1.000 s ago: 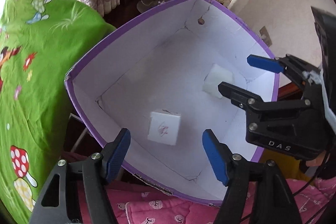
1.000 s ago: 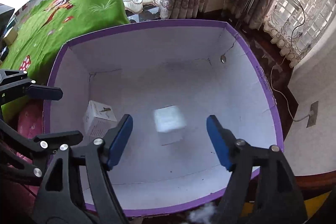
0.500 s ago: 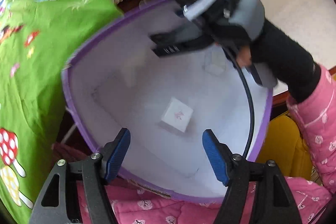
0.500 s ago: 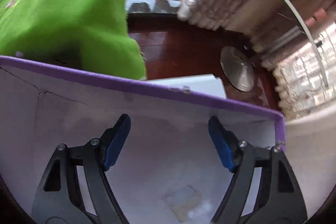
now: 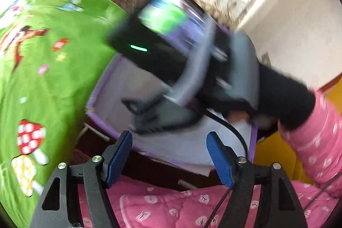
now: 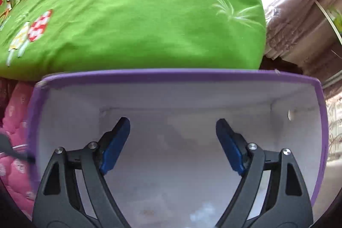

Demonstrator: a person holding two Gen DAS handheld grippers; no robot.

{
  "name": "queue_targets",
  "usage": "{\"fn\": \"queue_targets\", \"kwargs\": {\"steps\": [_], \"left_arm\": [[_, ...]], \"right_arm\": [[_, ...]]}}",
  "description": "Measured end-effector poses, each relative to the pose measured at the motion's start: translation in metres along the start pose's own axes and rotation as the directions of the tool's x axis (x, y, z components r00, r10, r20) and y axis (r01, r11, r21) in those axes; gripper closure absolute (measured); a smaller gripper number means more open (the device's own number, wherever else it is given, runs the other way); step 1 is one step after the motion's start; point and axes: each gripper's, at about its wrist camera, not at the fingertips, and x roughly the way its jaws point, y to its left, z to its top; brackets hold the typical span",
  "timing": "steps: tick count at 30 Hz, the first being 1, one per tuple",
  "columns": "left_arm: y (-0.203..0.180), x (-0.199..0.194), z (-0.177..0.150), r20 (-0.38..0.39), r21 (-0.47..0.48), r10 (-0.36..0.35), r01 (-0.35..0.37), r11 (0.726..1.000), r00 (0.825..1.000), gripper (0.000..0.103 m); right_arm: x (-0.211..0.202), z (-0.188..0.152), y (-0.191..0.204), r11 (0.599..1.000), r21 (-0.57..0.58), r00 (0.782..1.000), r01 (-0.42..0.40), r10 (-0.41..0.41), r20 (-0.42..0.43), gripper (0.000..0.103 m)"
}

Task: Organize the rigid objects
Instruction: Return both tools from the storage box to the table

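no legible text, labels or numbers

Bright daylight, heavy motion blur, fisheye bending

Strong window glare is seen along the upper edges; the right gripper (image 5: 136, 119) is smeared by motion in the left wrist view, and the box (image 6: 149, 74) rim is curved by the lens.
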Motion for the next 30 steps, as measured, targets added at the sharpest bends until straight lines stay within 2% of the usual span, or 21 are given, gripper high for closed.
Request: {"fn": "queue_targets", "kwargs": {"steps": [2,4,6,9,11,12,13,14,16,18,20,22,23,24,25,26,27,28,30], "left_arm": [[0.011,-0.019,-0.007,0.035,-0.004,-0.039,0.039,0.999,0.999,0.027],[0.022,-0.042,-0.017,0.09,-0.006,0.006,-0.005,1.0,0.996,0.027],[0.03,-0.064,-0.03,0.127,-0.006,0.033,-0.033,0.999,0.991,0.027],[0.054,-0.108,-0.054,0.225,-0.058,0.107,-0.096,0.994,0.968,0.027],[0.074,-0.133,-0.079,0.274,-0.112,0.18,-0.155,0.982,0.945,0.027],[0.084,-0.143,-0.091,0.292,-0.153,0.223,-0.185,0.971,0.93,0.026],[0.097,-0.151,-0.104,0.297,-0.199,0.258,-0.205,0.958,0.919,0.026],[0.109,-0.155,-0.113,0.294,-0.244,0.287,-0.219,0.945,0.912,0.026],[0.13,-0.163,-0.135,0.284,-0.326,0.346,-0.249,0.912,0.894,0.026],[0.154,-0.177,-0.151,0.26,-0.382,0.404,-0.291,0.877,0.877,0.026],[0.173,-0.18,-0.17,0.245,-0.424,0.437,-0.31,0.851,0.865,0.026],[0.191,-0.184,-0.184,0.239,-0.47,0.44,-0.294,0.832,0.865,0.026],[0.201,-0.183,-0.189,0.238,-0.492,0.455,-0.298,0.818,0.858,0.026],[0.207,-0.185,-0.194,0.235,-0.513,0.486,-0.317,0.797,0.842,0.026],[0.211,-0.181,-0.195,0.233,-0.531,0.519,-0.34,0.776,0.822,0.026],[0.216,-0.183,-0.199,0.231,-0.547,0.552,-0.362,0.755,0.801,0.026],[0.22,-0.185,-0.2,0.23,-0.566,0.585,-0.382,0.731,0.778,0.026],[0.226,-0.189,-0.205,0.228,-0.586,0.614,-0.397,0.706,0.756,0.025],[0.24,-0.193,-0.212,0.216,-0.629,0.658,-0.413,0.659,0.721,0.021]], "right_arm": [[-0.004,-0.004,0.001,0.991,0.113,0.997,-0.068,0.072,-0.031,0.018],[0.003,-0.01,0.004,0.972,0.202,0.986,-0.123,0.142,-0.082,0.018],[0.007,-0.018,0.0,0.942,0.298,0.978,-0.158,0.191,-0.087,0.018],[0.01,-0.034,-0.013,0.874,0.461,0.962,-0.153,0.238,-0.133,0.017],[0.006,-0.037,-0.007,0.884,0.449,0.961,-0.128,0.223,-0.165,0.017],[0.004,-0.037,-0.002,0.886,0.446,0.958,-0.129,0.228,-0.175,0.017],[0.001,-0.035,0.004,0.876,0.448,0.947,-0.18,0.277,-0.161,0.017],[-0.001,-0.03,0.011,0.883,0.432,0.948,-0.182,0.275,-0.163,0.022],[-0.006,-0.023,0.022,0.901,0.401,0.953,-0.164,0.25,-0.173,0.022],[-0.011,-0.016,0.027,0.893,0.424,0.956,-0.153,0.242,-0.164,0.022],[-0.01,-0.014,0.031,0.863,0.467,0.934,-0.194,0.308,-0.181,0.026],[-0.005,-0.011,0.032,0.831,0.511,0.913,-0.219,0.359,-0.193,0.026],[-0.01,-0.011,0.033,0.832,0.524,0.926,-0.181,0.324,-0.195,0.026],[-0.024,-0.006,0.038,0.877,0.478,0.963,-0.048,0.168,-0.211,0.026],[-0.04,0.001,0.048,0.915,0.392,0.978,0.096,-0.012,-0.21,0.026],[-0.058,0.012,0.062,0.934,0.289,0.972,0.211,-0.168,-0.167,0.026],[-0.074,0.023,0.077,0.941,0.212,0.964,0.265,-0.249,-0.096,0.026],[-0.092,0.035,0.094,0.946,0.144,0.957,0.289,-0.291,-0.004,0.026],[-0.115,0.06,0.127,0.948,0.044,0.936,0.316,-0.319,0.152,0.017]]}}
